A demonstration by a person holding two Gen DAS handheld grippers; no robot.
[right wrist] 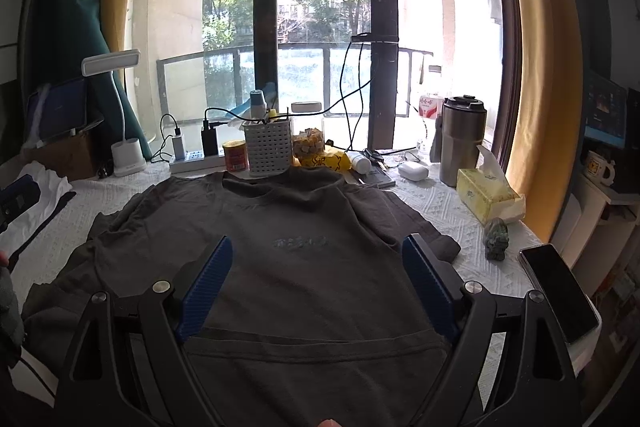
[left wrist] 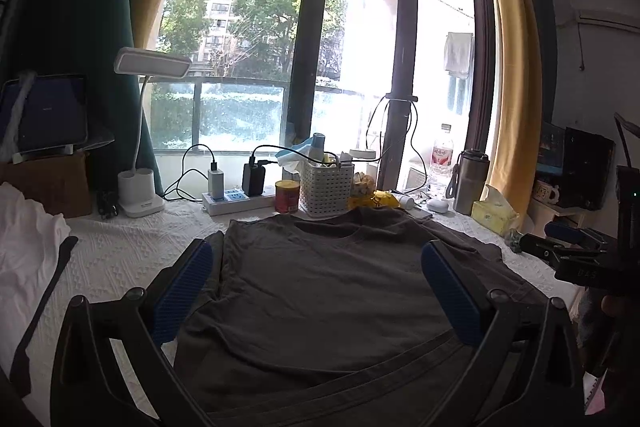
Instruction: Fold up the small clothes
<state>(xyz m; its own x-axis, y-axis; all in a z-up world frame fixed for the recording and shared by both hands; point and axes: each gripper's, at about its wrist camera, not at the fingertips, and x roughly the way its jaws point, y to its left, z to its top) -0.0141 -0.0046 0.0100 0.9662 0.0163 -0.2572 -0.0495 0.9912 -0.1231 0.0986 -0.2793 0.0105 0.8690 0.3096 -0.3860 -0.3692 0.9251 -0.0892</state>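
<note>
While both pairs of tongs hang apart and empty, the left tongs [left wrist: 316,283] and right tongs [right wrist: 316,275] hover over the dark grey T-shirt [right wrist: 304,259], spread flat on the white-clothed counter [right wrist: 448,203]. Its long axis runs straight ahead from the tongs, with the hem nearest and the collar toward the white basket [right wrist: 267,147]. Neither side looks nearer; each sleeve lies outward of its own tongs.

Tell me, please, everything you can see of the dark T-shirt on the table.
The dark grey T-shirt looks like soft cotton and lies spread flat, front up, on the white textured tablecloth, collar toward the window. A faint print crosses the chest. Both sleeves are spread out, and light wrinkles remain. Its collar edge reaches the white basket. Neither gripper holds it.
</note>
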